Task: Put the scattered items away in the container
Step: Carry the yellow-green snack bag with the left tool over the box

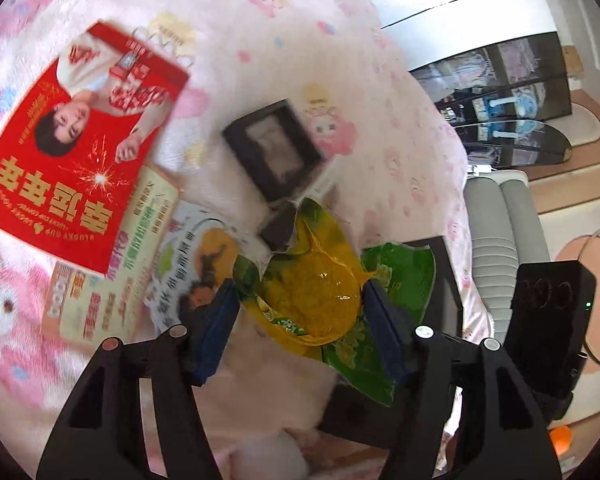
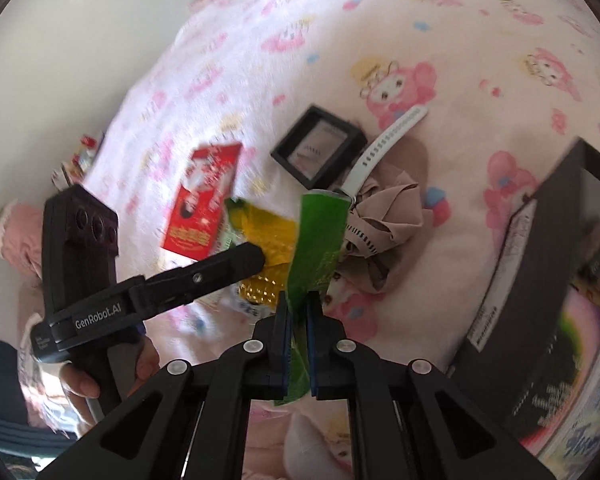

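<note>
Crinkly green-and-yellow foil snack bag (image 2: 320, 240) pinched edge-on in the right claw (image 2: 299, 344), clenched tight on its lower hem, lifted above the pink cartoon-print bed blanket (image 2: 460, 20). Left claw (image 1: 300, 312) spread wide around the same bag's yellow middle, apparently touching at most lightly, probably to steady the floppy foil. Dark open-topped box (image 2: 540, 280) close at right, the likely container. Red printed packet (image 1: 80, 140), black square case (image 1: 276, 148) and white strap (image 2: 384, 140) left lying on the blanket.
</note>
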